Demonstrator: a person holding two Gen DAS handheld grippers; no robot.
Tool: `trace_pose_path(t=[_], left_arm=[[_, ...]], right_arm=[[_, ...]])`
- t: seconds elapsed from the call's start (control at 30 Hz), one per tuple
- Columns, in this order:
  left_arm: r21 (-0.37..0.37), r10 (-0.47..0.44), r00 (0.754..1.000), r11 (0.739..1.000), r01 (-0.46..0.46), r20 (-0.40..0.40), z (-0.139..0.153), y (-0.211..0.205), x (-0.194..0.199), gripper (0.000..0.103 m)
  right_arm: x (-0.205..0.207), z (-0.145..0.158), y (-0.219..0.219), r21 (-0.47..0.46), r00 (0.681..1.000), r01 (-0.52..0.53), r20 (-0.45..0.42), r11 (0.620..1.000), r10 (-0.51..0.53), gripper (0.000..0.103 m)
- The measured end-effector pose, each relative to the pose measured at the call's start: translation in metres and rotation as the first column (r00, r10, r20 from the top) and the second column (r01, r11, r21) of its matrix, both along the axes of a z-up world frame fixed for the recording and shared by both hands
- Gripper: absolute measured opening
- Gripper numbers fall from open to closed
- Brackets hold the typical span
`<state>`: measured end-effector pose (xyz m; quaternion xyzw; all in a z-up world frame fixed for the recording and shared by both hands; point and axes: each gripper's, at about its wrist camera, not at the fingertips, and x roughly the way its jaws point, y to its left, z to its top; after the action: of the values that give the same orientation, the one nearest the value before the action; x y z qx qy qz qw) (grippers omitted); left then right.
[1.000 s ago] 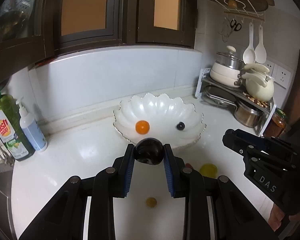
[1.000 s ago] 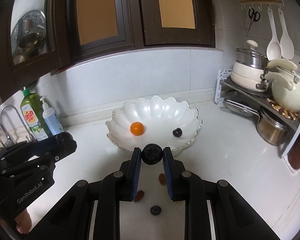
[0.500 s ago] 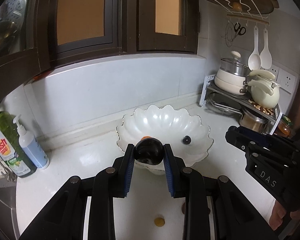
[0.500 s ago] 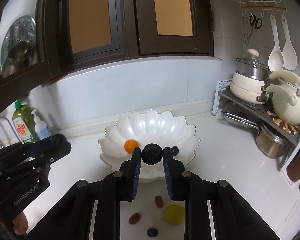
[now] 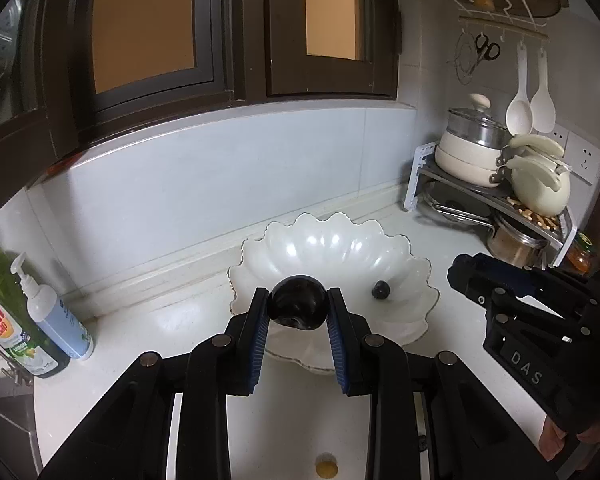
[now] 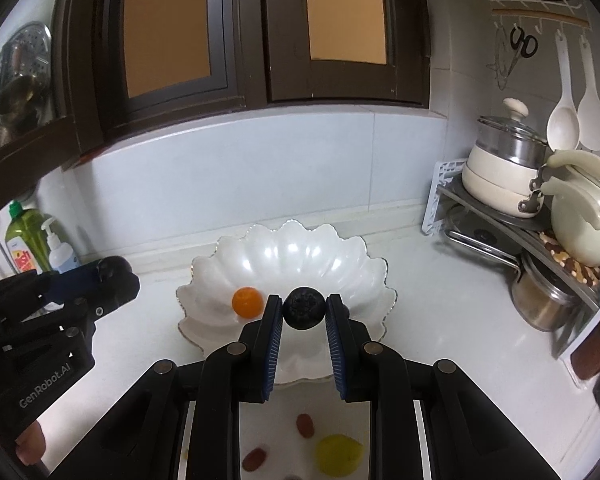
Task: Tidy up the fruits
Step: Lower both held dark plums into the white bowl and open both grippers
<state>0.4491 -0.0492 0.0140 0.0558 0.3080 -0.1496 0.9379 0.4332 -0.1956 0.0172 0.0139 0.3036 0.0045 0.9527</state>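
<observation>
My left gripper (image 5: 298,307) is shut on a glossy dark plum (image 5: 298,306), held over the near rim of the white scalloped bowl (image 5: 332,240). A small dark berry (image 5: 380,290) lies inside that bowl. My right gripper (image 6: 303,312) is shut on a dark blueberry (image 6: 303,312) above the bowl (image 6: 284,248), close to an orange fruit (image 6: 247,301) that rests in it. On the counter below the right gripper lie two reddish grapes (image 6: 305,425) and a yellow fruit (image 6: 338,454). A small yellow fruit (image 5: 326,469) sits under the left gripper.
Dish soap bottle (image 5: 4,316) and a white pump bottle (image 5: 56,320) stand at the left by the sink. A metal rack (image 6: 540,236) with pots and a cream kettle (image 6: 580,220) fills the right corner. Dark window frames rise behind the backsplash.
Both grippers have drawn back from the bowl and risen slightly, each keeping its fruit. More loose fruit on the counter now shows beneath the right gripper; the orange is hidden behind the plum.
</observation>
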Motion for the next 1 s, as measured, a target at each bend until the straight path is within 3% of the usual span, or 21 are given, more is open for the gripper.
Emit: trace_pose_path(t=[0.5,1.0], left_arm=[[0.008,0.013,0.994,1.0,-0.012,-0.112,-0.03,-0.004,0.048,0.029],[0.076,0.017,0.981,0.997,-0.002,-0.191,-0.071,-0.02,0.085,0.029]], right_arm=[[0.043,-0.019,0.002,-0.047,0.995,-0.005,-0.097,0.999,0.0,0.024],[0.077,-0.058,-0.008,-0.038,0.98,-0.012,-0.199,0.999,0.004,0.024]])
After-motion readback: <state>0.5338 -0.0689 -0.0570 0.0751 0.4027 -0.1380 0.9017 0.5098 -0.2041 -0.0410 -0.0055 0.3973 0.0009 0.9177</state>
